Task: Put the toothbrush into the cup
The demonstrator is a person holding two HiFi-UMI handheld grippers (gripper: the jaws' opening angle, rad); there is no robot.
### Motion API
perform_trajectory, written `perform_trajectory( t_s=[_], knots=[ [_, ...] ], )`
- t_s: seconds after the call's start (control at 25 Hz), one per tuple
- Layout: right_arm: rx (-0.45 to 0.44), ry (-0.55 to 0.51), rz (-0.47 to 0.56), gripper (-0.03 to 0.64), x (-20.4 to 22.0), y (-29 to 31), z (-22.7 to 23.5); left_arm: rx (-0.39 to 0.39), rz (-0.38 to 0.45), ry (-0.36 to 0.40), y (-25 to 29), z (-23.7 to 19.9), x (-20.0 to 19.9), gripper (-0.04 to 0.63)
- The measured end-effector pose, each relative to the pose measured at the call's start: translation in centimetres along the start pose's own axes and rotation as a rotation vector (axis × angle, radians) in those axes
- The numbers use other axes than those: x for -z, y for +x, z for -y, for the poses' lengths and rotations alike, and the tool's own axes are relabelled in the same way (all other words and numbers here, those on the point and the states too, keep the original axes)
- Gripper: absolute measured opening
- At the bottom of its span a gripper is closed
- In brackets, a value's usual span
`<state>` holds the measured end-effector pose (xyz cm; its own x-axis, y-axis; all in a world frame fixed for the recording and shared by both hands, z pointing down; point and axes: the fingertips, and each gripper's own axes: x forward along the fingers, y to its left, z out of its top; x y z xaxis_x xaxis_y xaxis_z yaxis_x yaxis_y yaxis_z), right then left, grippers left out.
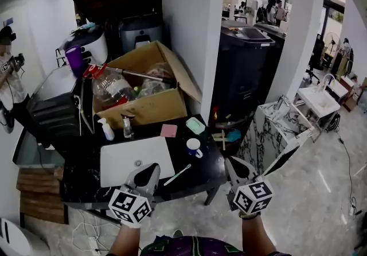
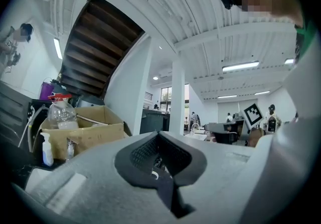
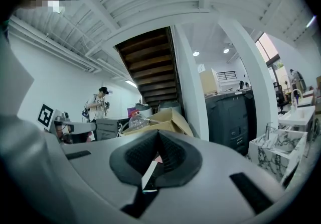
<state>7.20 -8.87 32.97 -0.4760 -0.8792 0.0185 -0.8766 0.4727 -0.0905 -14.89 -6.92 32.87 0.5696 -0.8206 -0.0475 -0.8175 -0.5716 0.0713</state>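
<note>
A white toothbrush (image 1: 178, 174) lies flat on the black table (image 1: 206, 166), just right of a white board (image 1: 136, 159). A white cup with a blue band (image 1: 194, 147) stands upright a little beyond the brush's far end. My left gripper (image 1: 152, 169) hovers at the table's near edge, just left of the brush, with its jaws shut and nothing between them (image 2: 159, 135). My right gripper (image 1: 234, 164) is off the table's right corner, level with the left one, also shut and empty (image 3: 159, 135). Neither touches the brush or the cup.
An open cardboard box (image 1: 143, 105) holding a big plastic bottle (image 1: 112, 88) fills the table's far side. A spray bottle (image 1: 106, 130), a small bottle (image 1: 127, 127), a pink pad (image 1: 168, 130) and a green item (image 1: 195, 125) stand before it. A marble-patterned stand (image 1: 281, 128) is at right.
</note>
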Motion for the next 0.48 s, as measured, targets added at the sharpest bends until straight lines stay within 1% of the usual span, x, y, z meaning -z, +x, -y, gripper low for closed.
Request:
perform_trajectory(
  t_s=[0.12,0.24,0.32,0.48],
  knots=[
    [0.001,0.000,0.000,0.002,-0.1,1.8,-0.3,0.041,0.016,0.006,0.9,-1.0,-0.3,0.015],
    [0.013,0.008,-0.006,0.002,0.2,3.3,-0.2,0.067,0.013,0.001,1.7,-2.0,-0.3,0.016],
    [0.024,0.014,-0.010,0.002,0.6,4.1,-0.1,0.085,0.006,-0.003,2.3,-2.8,0.1,0.015],
    [0.039,0.020,-0.017,0.002,1.4,5.3,-0.2,0.104,-0.025,0.013,3.3,-3.9,1.1,0.017]
  ],
)
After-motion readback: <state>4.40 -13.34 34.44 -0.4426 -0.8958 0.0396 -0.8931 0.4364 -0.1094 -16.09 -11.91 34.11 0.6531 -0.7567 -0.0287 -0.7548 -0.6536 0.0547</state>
